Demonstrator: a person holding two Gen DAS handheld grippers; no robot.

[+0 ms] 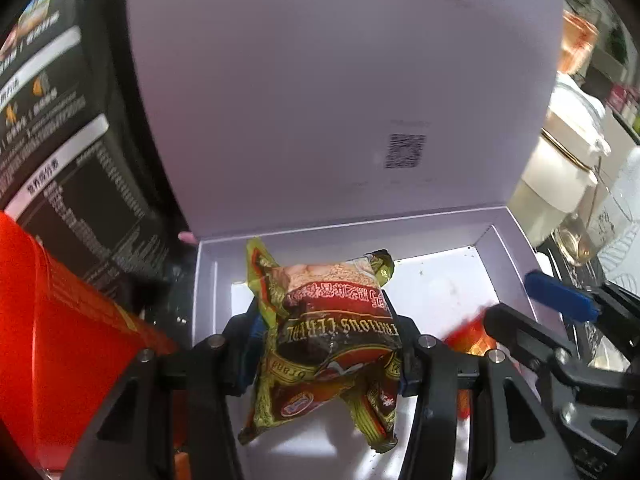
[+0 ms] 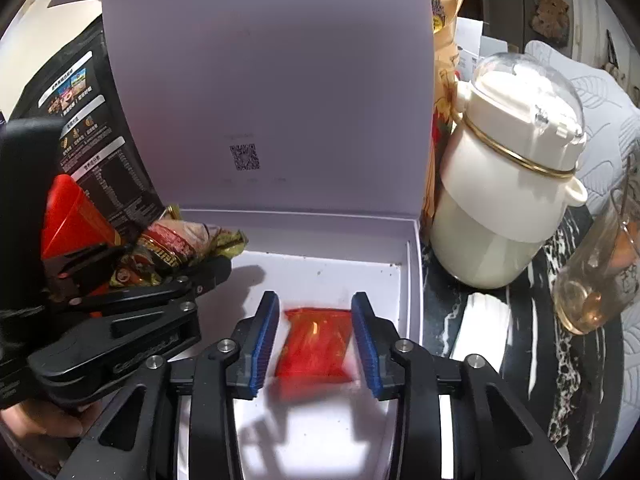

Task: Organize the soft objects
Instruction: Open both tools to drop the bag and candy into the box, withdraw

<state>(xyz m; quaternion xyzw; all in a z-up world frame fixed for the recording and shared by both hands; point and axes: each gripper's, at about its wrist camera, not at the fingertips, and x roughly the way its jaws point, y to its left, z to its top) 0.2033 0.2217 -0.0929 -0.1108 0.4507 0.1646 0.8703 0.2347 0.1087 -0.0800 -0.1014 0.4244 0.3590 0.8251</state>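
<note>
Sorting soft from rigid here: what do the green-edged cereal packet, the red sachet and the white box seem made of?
Cereal packet: thin glossy plastic film, probably; it crumples and creases in the left gripper.
Red sachet: shiny film or foil by its glare; blurred, so uncertain.
White box: matte rigid cardboard, likely; straight walls, stiff upright lid.

The place looks like a home, most likely a kitchen or dining corner. A black marble-patterned desk (image 2: 532,312) with white veins carries everyday household things: a white jug-like appliance (image 2: 508,184) with a clear domed lid and a gold band, a drinking glass (image 2: 592,280) holding a little amber liquid, and a black printed food bag (image 2: 96,148) beside an open white gift box (image 2: 280,216). Behind them lies grey fabric with a leaf pattern (image 2: 600,100), and cluttered shelves (image 1: 612,60) fill the blurred background.
</note>
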